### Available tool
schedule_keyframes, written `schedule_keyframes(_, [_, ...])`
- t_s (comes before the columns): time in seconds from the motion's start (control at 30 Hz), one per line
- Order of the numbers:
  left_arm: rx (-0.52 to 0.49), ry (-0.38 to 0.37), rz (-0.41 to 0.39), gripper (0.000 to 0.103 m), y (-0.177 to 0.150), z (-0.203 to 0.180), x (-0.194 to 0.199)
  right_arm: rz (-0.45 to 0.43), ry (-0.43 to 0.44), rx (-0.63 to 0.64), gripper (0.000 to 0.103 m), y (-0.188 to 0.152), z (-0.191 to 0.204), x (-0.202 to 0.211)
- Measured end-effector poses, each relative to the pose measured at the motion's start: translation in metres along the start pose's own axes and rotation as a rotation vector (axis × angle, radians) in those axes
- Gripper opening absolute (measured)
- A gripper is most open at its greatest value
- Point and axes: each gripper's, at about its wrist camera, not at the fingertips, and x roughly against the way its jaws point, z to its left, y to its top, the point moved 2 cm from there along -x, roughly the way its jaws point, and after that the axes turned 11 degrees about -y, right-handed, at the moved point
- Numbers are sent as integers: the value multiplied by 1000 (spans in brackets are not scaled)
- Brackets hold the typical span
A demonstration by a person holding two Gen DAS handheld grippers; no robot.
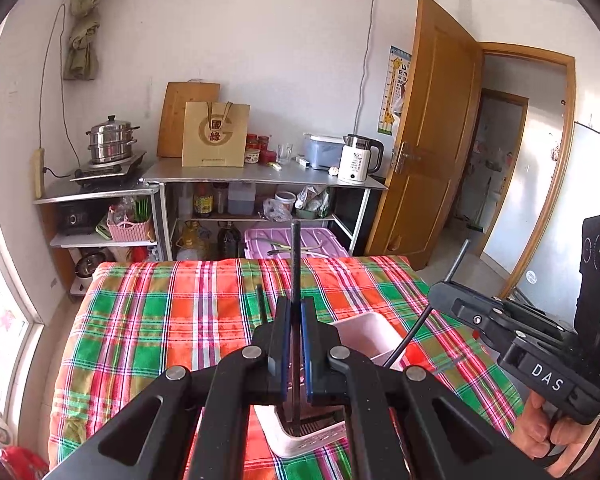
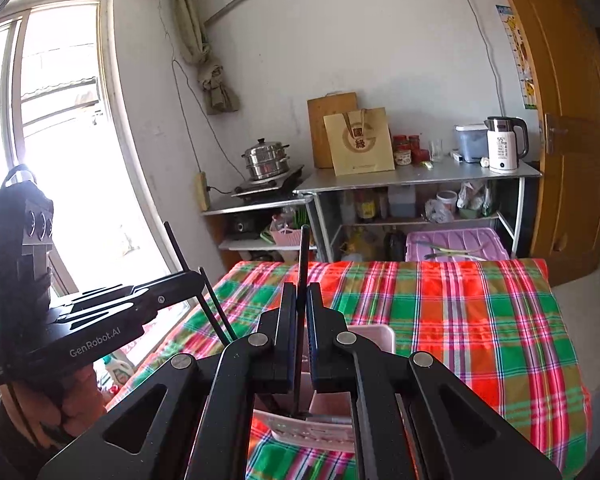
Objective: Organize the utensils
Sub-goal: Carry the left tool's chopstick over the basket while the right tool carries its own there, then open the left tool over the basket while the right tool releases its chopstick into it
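Black claw [image 1: 296, 312], blue pads [image 1: 286, 344]

Plaid-covered table [image 1: 188, 320]; white utensil holder [image 1: 364, 336] standing on cloth, near front edge.

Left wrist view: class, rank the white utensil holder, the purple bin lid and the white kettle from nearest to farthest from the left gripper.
1. white utensil holder, just below the left gripper.
2. purple bin lid, beyond the table's far edge.
3. white kettle, on the counter, right.

I see a plaid tablecloth [image 1: 172, 320] in red, green, white and pink. On it, a white utensil holder [image 1: 364, 336]. Black chopstick [image 1: 296, 264] in my black left gripper [image 1: 295, 320] with blue pads. Beyond the cloth: lilac bin [image 1: 296, 240], pink basket [image 1: 130, 230], orange-brown door [image 1: 432, 120].
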Motion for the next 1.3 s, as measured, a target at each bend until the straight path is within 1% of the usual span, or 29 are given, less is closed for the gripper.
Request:
schedule_keyframes(0.1, [10, 1, 32, 4, -12, 6, -10, 41, -4, 11, 5, -11, -1, -9])
schedule_keyframes(0.27, [30, 2, 69, 5, -28, 15, -22, 82, -9, 21, 5, -23, -6, -15])
schedule_keyframes(0.4, [31, 2, 61, 5, -33, 16, -21, 114, -25, 16, 6, -28, -13, -23])
schedule_keyframes(0.5, [40, 13, 72, 5, -36, 18, -19, 115, -10, 6, 7, -29, -16, -24])
schedule_keyframes(0.57, [40, 29, 80, 9, -37, 20, -18, 121, -16, 16, 7, -29, -14, -24])
schedule_keyframes(0.6, [40, 32, 80, 11, -37, 19, -17, 120, -22, 21, 7, -28, -13, -23])
schedule_keyframes(0.63, [41, 36, 76, 18, -38, 20, -15, 115, -29, 24, 7, -28, -12, -21])
schedule_keyframes(0.67, [44, 38, 68, 24, -39, 21, -12, 109, -31, 24, 10, -27, -11, -19])
schedule_keyframes(0.7, [46, 39, 58, 26, -39, 21, -9, 102, -30, 22, 12, -26, -11, -16])
schedule_keyframes(0.73, [45, 39, 48, 28, -39, 21, -5, 96, -28, 20, 17, -26, -11, -13])
schedule_keyframes(0.77, [44, 39, 40, 28, -39, 20, -1, 89, -27, 19, 23, -25, -11, -10])
schedule_keyframes(0.83, [40, 41, 27, 29, -40, 18, 6, 70, -34, 22, 29, -24, -11, -3])
schedule_keyframes(0.97, [42, 44, 10, 29, -48, 14, 19, 61, -43, 7, 29, -24, -17, 5])
schedule_keyframes(1.1, [51, 31, 0, 29, -62, 11, 33, 60, -41, -10, 29, -32, -24, 17])
schedule_keyframes(1.23, [61, 13, -12, 29, -80, 4, 49, 54, -33, -13, 29, -45, -27, 34])
schedule_keyframes(1.3, [58, 17, -16, 29, -92, -2, 57, 48, -35, -4, 29, -55, -27, 44])
